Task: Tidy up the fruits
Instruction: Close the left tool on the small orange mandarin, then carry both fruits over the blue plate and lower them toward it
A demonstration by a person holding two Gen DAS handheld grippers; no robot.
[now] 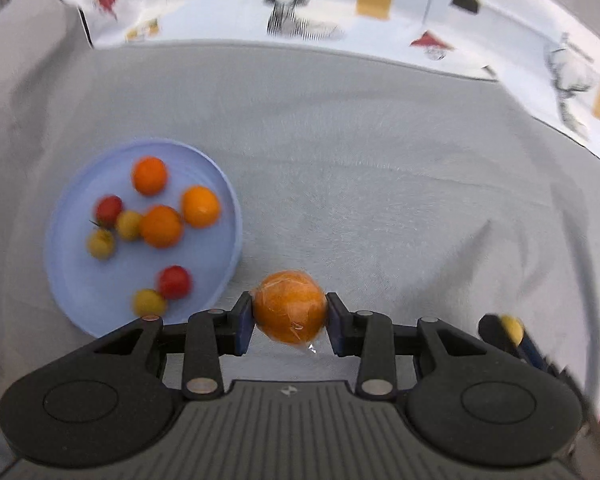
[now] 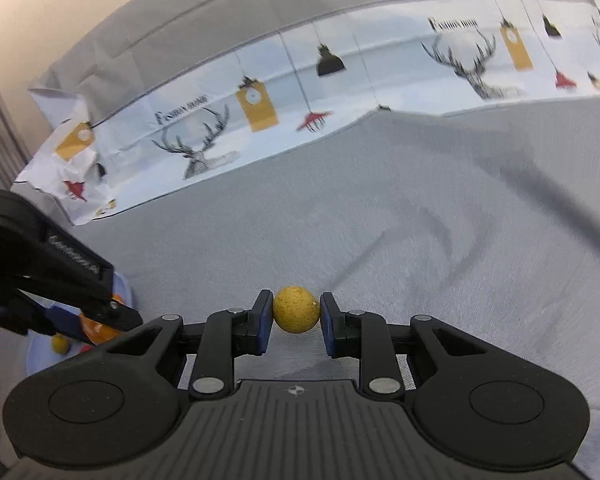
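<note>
Lower centre, the left gripper (image 1: 290,322) clamps a wrapped orange (image 1: 290,307); the right gripper (image 2: 296,323) pinches a yellow ball (image 2: 296,309). Mid-left waits the blue plate (image 1: 224,184); slick wrapping could slip.

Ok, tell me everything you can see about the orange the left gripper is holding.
The orange is round, bright orange and sealed in clear plastic wrap, which wrinkles over the skin and ends in a small twisted tail at the bottom. The left gripper clamps it from both sides with its blue pads, holding it above the grey cloth, just right of the blue plate of fruit.
</note>
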